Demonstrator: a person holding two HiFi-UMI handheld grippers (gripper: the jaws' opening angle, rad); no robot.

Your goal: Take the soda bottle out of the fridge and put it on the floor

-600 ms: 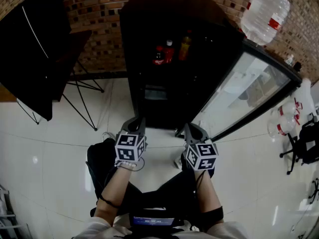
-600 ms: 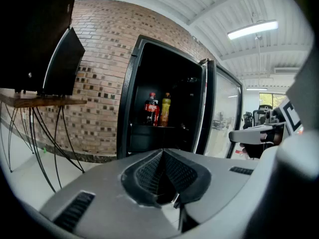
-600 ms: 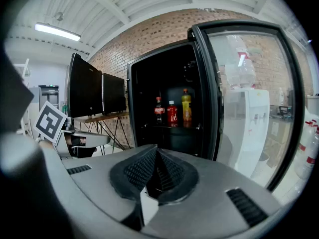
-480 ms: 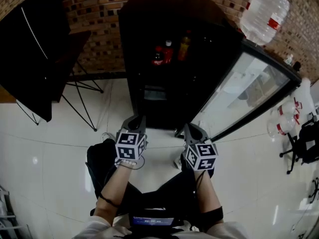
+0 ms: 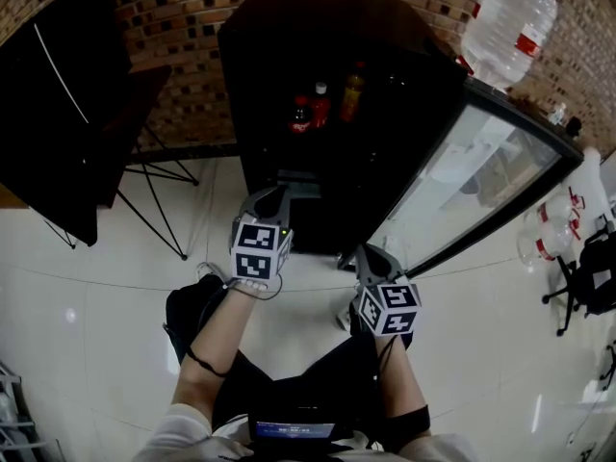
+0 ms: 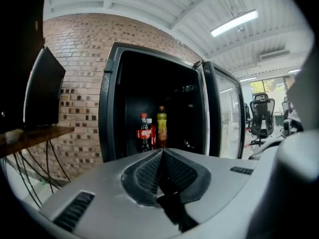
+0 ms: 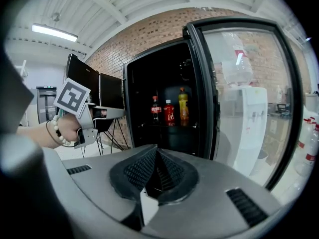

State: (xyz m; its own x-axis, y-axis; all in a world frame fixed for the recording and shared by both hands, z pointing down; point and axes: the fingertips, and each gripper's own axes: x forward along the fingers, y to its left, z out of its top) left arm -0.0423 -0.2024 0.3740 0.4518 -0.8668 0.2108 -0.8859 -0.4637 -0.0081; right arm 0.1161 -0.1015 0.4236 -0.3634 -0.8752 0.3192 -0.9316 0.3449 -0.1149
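1. 3 bottles stand on 1 shelf inside the fridge (image 5: 318,12): the dark, red-labelled soda bottle (image 5: 301,115) at the left, a red bottle (image 5: 319,104) just beside it, and a yellow bottle (image 5: 351,89) at the right.
2. I take the dark one as the target. It is upright, untouched and still in the fridge.
3. The door (image 5: 472,181) is swung wide to the right, so the step in hand is probably the reach-in.
4. 2 grippers. The left gripper (image 5: 272,198) is clenched on nothing, out ahead and near the fridge front. The right gripper (image 5: 369,254) is also closed and empty, further back.
5. Next move: the left jaws need to spread, go in about level at shelf height and close round the soda bottle's body without knocking the red bottle.
6. Then pull it out and set it upright on the floor (image 5: 96,287).
7. Other counts: 1 fridge, 1 door, 1 water jug (image 5: 510,22) at top right.
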